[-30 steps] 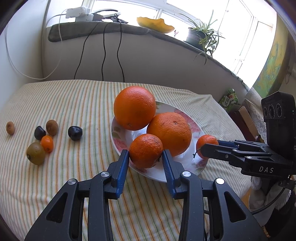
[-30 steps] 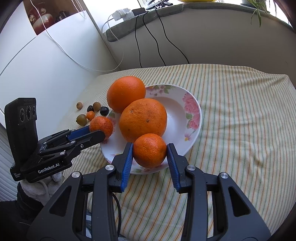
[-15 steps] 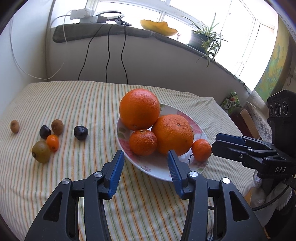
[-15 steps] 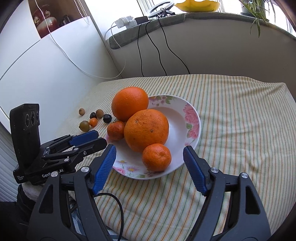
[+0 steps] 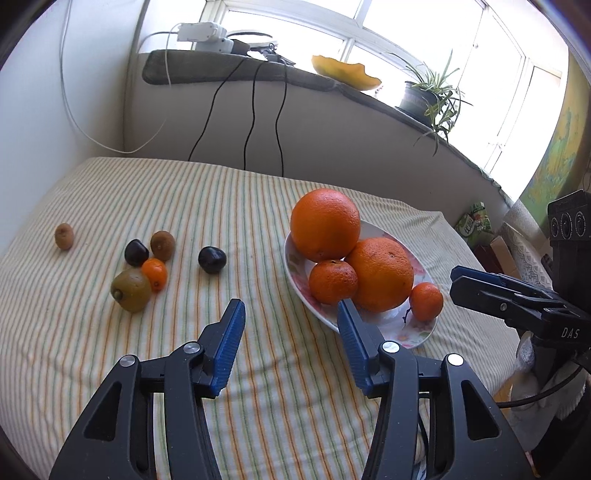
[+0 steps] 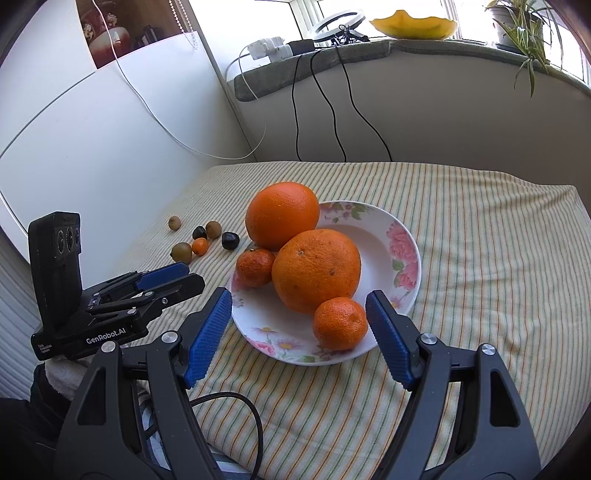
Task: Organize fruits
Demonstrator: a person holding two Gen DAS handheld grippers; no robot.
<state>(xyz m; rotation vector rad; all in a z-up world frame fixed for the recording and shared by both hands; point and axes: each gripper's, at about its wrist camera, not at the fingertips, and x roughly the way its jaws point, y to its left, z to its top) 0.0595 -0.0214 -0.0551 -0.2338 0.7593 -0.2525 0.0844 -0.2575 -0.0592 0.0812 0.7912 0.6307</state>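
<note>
Jaws of the left gripper (image 5: 291,314) have just been opening and stand apart with nothing between them, only striped tablecloth (image 5: 184,199) under the gap; its right pad (image 5: 351,332) overlaps the near rim of the floral plate (image 5: 421,334) in the left wrist view. Jaws of the right gripper (image 6: 299,306) have also just been opening and stand wide; a small mandarin (image 6: 340,323) lies between the blue pads (image 6: 208,332), touched by neither, resting on the plate's near rim.

On the plate, that mandarin sits against a large orange (image 6: 316,269). A second large orange (image 6: 282,214) lies at the plate's far left rim, touching the first. Another mandarin (image 6: 255,267) sits at the left rim, against both oranges.

Off the plate, toward the cloth's left edge, a loose cluster lies on the cloth: a dark plum (image 5: 211,259) nearest the plate, then a second dark plum (image 5: 136,252) just beside a small kiwi (image 5: 162,244), a kumquat (image 5: 155,272) touching a larger kiwi (image 5: 131,290), and one more small kiwi (image 5: 64,236) set apart, farthest left.

Beyond the table's far edge, a windowsill (image 5: 221,68) carries a power strip (image 5: 201,33), a yellow dish (image 5: 345,72) and a potted plant (image 5: 424,94).
</note>
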